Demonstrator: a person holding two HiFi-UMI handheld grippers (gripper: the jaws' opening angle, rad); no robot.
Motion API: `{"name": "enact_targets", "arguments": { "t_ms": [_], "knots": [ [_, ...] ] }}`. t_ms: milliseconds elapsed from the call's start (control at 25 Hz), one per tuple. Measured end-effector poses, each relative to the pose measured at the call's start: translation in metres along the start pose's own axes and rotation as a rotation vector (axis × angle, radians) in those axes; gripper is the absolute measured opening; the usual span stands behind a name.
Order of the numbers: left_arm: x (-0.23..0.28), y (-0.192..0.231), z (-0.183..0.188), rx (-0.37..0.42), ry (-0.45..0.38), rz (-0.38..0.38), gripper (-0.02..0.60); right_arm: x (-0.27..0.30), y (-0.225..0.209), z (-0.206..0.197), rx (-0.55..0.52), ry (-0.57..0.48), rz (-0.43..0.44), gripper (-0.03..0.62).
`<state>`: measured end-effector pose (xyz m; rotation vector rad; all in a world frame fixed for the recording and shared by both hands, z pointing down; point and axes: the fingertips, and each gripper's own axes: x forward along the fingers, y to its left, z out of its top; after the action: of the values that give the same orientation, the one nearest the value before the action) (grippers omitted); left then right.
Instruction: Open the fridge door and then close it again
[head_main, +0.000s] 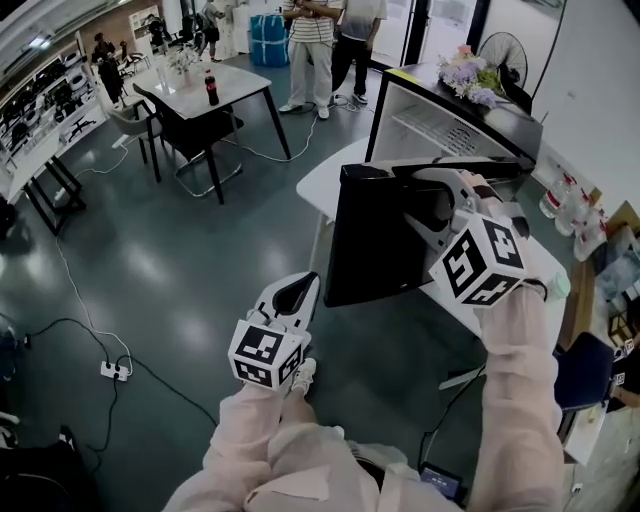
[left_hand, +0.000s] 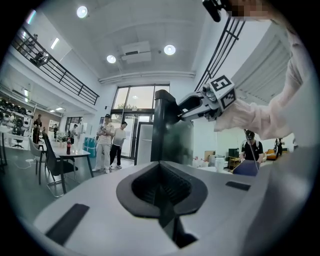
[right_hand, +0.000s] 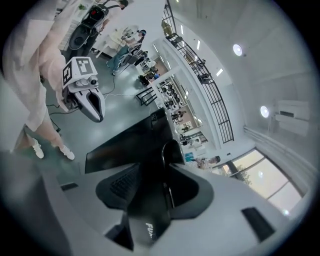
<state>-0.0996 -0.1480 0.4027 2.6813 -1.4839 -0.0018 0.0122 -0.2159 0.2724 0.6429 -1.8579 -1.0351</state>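
Head view, fridge: the fridge (head_main: 445, 125) stood on a white table (head_main: 318, 185), its pale inside showing.
Head view, door: the black door (head_main: 375, 240) stood swung wide out from the fridge, over the floor beyond the table's edge.
Head view, right claw: my right claw (head_main: 418, 195) sat on the door's top edge, my right arm stretched forward in a pale sleeve (head_main: 520, 380), marker cube up.
Head view, left claw: my left claw (head_main: 297, 292) hung low and close to my body, well apart from the door, forearm bent in, tips pointing ahead.
Head view, room: a bottle (head_main: 211, 88) stood on a far table (head_main: 235, 80), well apart from the fridge.
Left gripper view, left claw: my left claw (left_hand: 162, 187) had its jaws pressed together with nothing between them.
Left gripper view, door: the door (left_hand: 170, 137) rose upright ahead of me, with my right claw (left_hand: 186, 106) reaching in from the right onto its upper edge.
Right gripper view, right claw: my right claw (right_hand: 160, 185) was clamped on the door (right_hand: 125, 145), whose thin dark edge ran between the two pads.
Right gripper view, left claw: my left claw (right_hand: 96, 114) showed beyond the door, tips down toward the floor and touching nothing.
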Motion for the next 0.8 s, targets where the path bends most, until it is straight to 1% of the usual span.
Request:
{"name": "enact_targets", "arguments": {
  "t_ms": [200,520,680,800],
  "knots": [
    [-0.019,-0.024,-0.012,0.000,0.016,-0.023,0.011,-0.026,0.019,0.001,-0.032,-0.051,-0.003,0.192],
    [-0.034,-0.060,-0.020,-0.001,0.022,-0.049,0.011,-0.069,0.042,-0.005,-0.063,-0.054,0.009,0.196],
    [-0.036,-0.076,-0.019,0.013,0.026,-0.070,0.011,-0.089,0.051,-0.013,-0.074,-0.080,0.043,0.199],
    [-0.039,-0.086,-0.018,0.022,0.023,-0.079,0.011,-0.105,0.059,-0.018,-0.096,-0.076,0.078,0.199]
  ]
}}
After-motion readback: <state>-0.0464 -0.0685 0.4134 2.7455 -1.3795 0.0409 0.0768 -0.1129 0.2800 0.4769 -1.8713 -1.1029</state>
